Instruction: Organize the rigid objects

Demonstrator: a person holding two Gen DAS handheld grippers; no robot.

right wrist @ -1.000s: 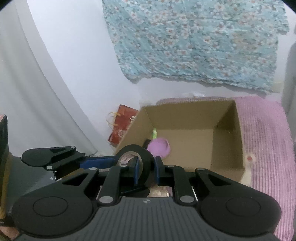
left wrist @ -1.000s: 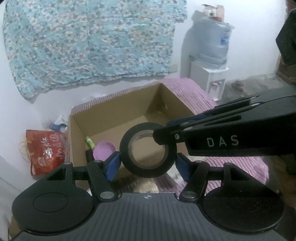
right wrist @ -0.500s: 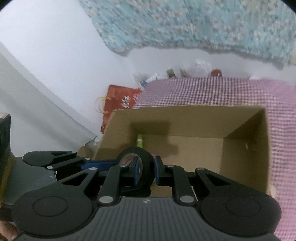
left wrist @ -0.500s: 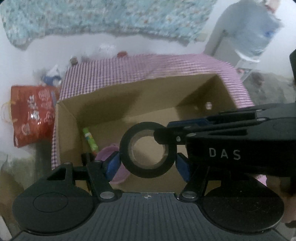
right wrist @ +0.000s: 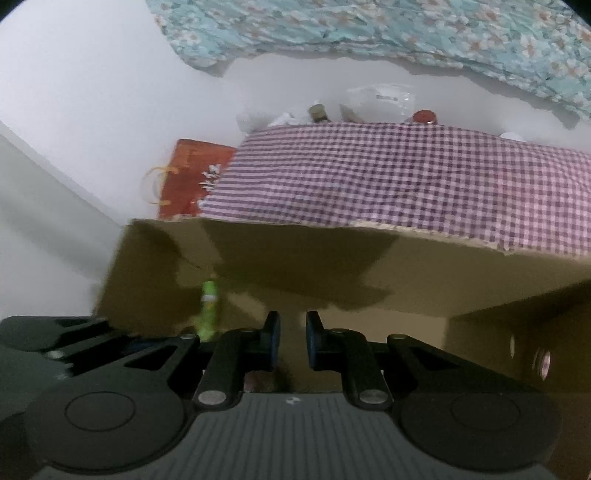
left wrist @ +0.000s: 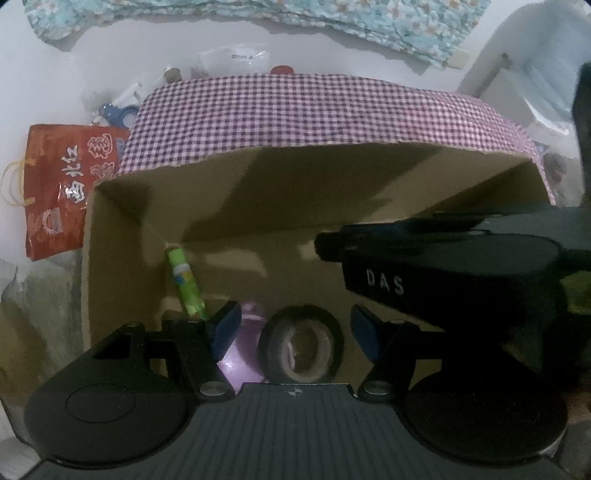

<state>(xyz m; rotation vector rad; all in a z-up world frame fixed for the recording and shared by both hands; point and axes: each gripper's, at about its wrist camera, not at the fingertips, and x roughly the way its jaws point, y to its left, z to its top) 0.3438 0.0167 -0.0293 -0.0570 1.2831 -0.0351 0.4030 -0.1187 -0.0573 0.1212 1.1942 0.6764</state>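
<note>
A black tape roll [left wrist: 301, 343] lies loose inside the open cardboard box [left wrist: 258, 192], below and between the spread blue pads of my left gripper [left wrist: 295, 332], which is open and empty. A purple round lid [left wrist: 240, 363] lies beside the roll and a green tube [left wrist: 184, 282] leans in the box's left corner. My right gripper [right wrist: 289, 338] hangs over the box with its jaws slightly apart and nothing between them; its black body crosses the left wrist view [left wrist: 443, 273]. The green tube also shows in the right wrist view [right wrist: 208, 308].
The box sits on a purple checked cloth [left wrist: 314, 110]. A red printed bag [left wrist: 62, 184] stands left of it. Small bottles and plastic bags [right wrist: 369, 107] line the wall behind, under a floral cloth [right wrist: 369, 33].
Both grippers went down over the box and let go of the tape roll, which now lies in the box. The left jaws spread wider; the right jaws opened a little.
</note>
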